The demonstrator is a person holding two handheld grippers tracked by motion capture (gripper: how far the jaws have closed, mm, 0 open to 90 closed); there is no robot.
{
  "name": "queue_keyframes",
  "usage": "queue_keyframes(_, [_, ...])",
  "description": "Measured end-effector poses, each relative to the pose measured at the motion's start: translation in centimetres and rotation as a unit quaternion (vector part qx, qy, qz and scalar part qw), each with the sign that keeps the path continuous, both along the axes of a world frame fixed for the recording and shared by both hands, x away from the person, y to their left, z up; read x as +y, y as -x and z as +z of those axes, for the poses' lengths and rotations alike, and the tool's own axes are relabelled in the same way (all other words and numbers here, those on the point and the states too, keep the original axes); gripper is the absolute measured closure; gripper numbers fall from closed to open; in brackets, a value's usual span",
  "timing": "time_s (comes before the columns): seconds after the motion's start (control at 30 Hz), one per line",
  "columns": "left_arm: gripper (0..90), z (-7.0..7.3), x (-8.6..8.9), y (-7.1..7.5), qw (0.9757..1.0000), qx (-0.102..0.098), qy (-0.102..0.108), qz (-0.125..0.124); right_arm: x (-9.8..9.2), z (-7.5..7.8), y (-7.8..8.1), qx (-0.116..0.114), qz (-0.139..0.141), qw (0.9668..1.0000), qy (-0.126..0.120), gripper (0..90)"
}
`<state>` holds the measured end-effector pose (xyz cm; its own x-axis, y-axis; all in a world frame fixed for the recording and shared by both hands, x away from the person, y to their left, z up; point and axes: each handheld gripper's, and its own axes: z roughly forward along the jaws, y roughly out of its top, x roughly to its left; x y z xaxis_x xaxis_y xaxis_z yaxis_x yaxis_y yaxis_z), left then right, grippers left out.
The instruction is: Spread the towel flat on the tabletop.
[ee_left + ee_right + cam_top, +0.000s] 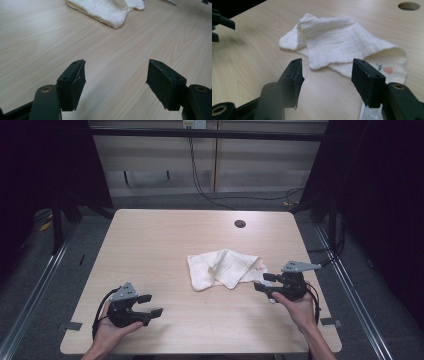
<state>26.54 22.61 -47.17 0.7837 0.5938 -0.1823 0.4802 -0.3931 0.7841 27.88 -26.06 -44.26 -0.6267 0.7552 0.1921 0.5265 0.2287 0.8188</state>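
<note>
A crumpled white cloth (226,268), loosely folded with a small printed motif at one corner, lies right of the tabletop's (165,235) centre. The right gripper (266,282), jaws spread and empty, sits just beside its right edge. The left gripper (150,305), likewise released, rests near the front-left corner, bare wood between.

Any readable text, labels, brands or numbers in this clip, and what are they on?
No text can be read.
The tag at the edge of the white cloth carries print too blurred to read.
The small coloured mark on the cloth is a picture, not lettering.
</note>
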Motion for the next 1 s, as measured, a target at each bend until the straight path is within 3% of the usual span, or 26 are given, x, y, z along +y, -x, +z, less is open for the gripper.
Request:
queue_keyframes(0.2, [30.7,0.2,0.5,-0.1,1.0,-0.002,0.006,0.006,1.2,0.3,-3.0,0.001,0.012,0.9999,0.008,35.1])
queue_keyframes(0.43, [30.7,0.2,0.5,0.0,1.0,-0.003,0.006,0.004,2.8,0.3,-4.7,-0.005,0.021,0.9992,0.035,29.8])
queue_keyframes(0.63, [30.4,0.0,0.3,-0.1,1.0,0.0,0.005,0.005,2.8,-0.1,-6.6,0.019,0.023,0.9985,0.046,26.9])
queue_keyframes(0.77, [30.4,0.0,0.3,-0.1,1.0,0.0,0.001,0.004,2.8,-0.7,-7.9,0.03,0.02,0.998,0.052,28.0])
queue_keyframes(0.87, [30.3,0.0,0.3,-0.2,1.0,0.0,-0.002,0.004,3.0,-1.2,-8.7,0.039,0.029,0.9971,0.059,38.0])
queue_keyframes(1.0, [30.2,0.0,0.4,-0.1,1.0,0.0,0.0,0.002,3.3,-1.9,-9.6,0.044,0.032,0.996,0.071,40.7])
